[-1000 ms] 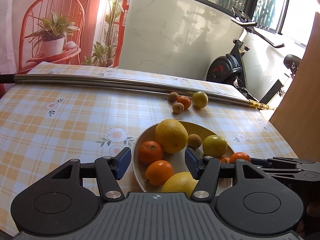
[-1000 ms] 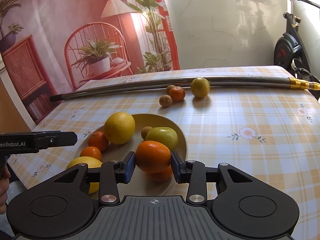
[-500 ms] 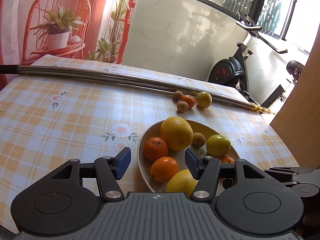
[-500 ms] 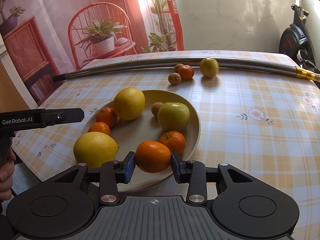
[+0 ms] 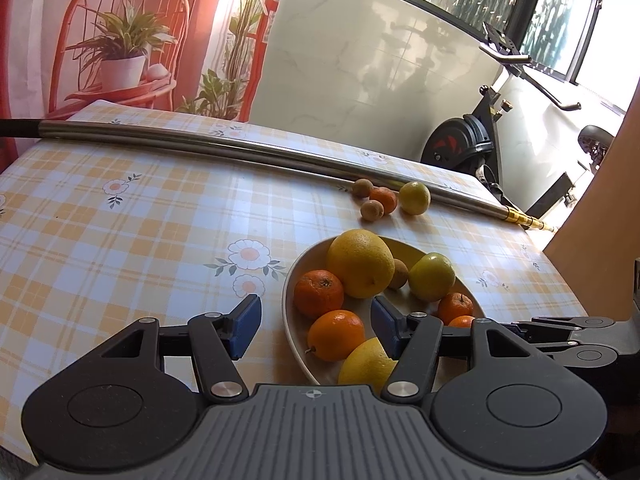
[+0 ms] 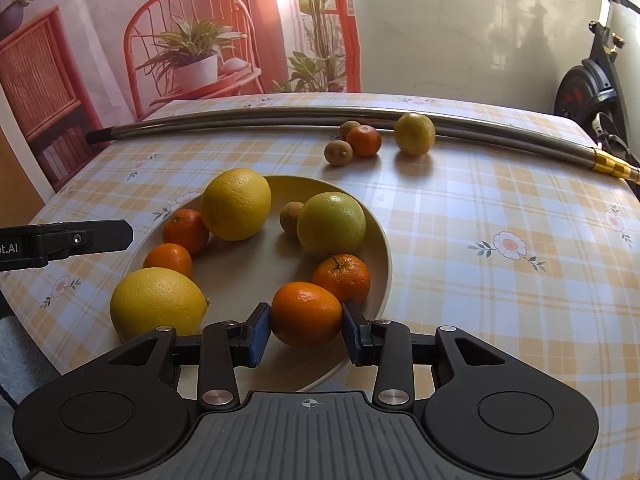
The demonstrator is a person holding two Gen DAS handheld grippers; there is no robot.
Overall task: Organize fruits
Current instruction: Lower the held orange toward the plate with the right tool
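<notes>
A cream plate [image 6: 382, 256] holds several fruits: a big yellow citrus [image 6: 236, 204], a green-yellow fruit [image 6: 332, 224], tangerines, a lemon [image 6: 158, 304] and a small brown fruit [image 6: 291, 218]. My right gripper [image 6: 305, 332] is shut on an orange [image 6: 306, 314] low over the plate's near rim. My left gripper [image 5: 316, 322] is open and empty above the plate's left edge [image 5: 290, 320]. Loose fruits lie by the far rod: a tangerine [image 6: 364, 141], two small brown fruits [image 6: 338, 153] and a yellow-green citrus [image 6: 414, 134].
A long metal rod [image 6: 260, 118] lies across the far side of the checked tablecloth [image 6: 500, 208]. An exercise bike [image 5: 476, 140] stands past the table's far right. The left gripper's side [image 6: 68, 240] shows at the plate's left.
My right gripper has carried the orange down and back toward the plate's near rim. My left gripper has drifted left and slightly back, still open.
</notes>
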